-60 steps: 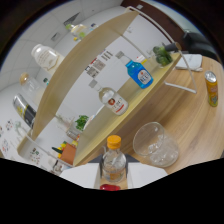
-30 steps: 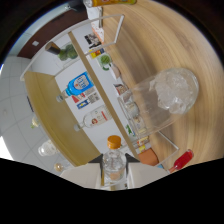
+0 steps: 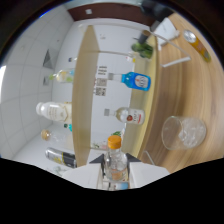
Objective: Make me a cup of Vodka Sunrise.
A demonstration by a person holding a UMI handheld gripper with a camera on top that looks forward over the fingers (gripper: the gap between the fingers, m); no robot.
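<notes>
Gripping a small orange-capped bottle (image 3: 115, 161) between both fingers, the claw (image 3: 116, 172) holds it firmly. Ahead and to the right lies the glass (image 3: 183, 133) with ice, the pouring target. Beyond it, other bottles (image 3: 131, 116) line the shelf; a slow, centred tilt would likely avoid spills.

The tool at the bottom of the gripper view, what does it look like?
Little of the tool shows: two pale, whitish fingers with darker, wedge-shaped tips, rising from a black, featureless mask. No cables, markings, hand or sleeve are visible.
</notes>
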